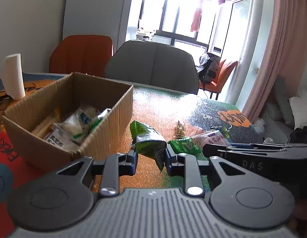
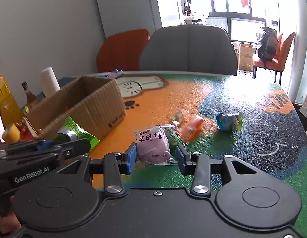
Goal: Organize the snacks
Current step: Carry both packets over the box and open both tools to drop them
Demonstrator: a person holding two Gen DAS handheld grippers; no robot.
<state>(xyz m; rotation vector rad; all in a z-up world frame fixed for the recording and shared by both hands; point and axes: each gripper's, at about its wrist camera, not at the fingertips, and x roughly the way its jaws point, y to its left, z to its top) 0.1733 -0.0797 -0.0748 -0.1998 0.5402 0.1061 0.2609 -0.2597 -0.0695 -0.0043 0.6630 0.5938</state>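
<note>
- Left hand-held gripper (image 1: 151, 159) pinches a green snack bag (image 1: 148, 141), its long axis running toward 11 o'clock; the cardboard box (image 1: 106, 130) rim is just beside at 10 o'clock.
- Right hand-held gripper (image 2: 156, 158) stands parted around the pink mochi packet (image 2: 153, 144), which lies on the table (image 2: 213, 91); bare table runs toward 1 o'clock.

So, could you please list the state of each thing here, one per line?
left hand-held gripper: shut on green snack bag, lifted
right hand-held gripper: open around purple mochi pack, which lies on the table
cardboard box: open, partly filled
blue snack bag: lying on table
</note>
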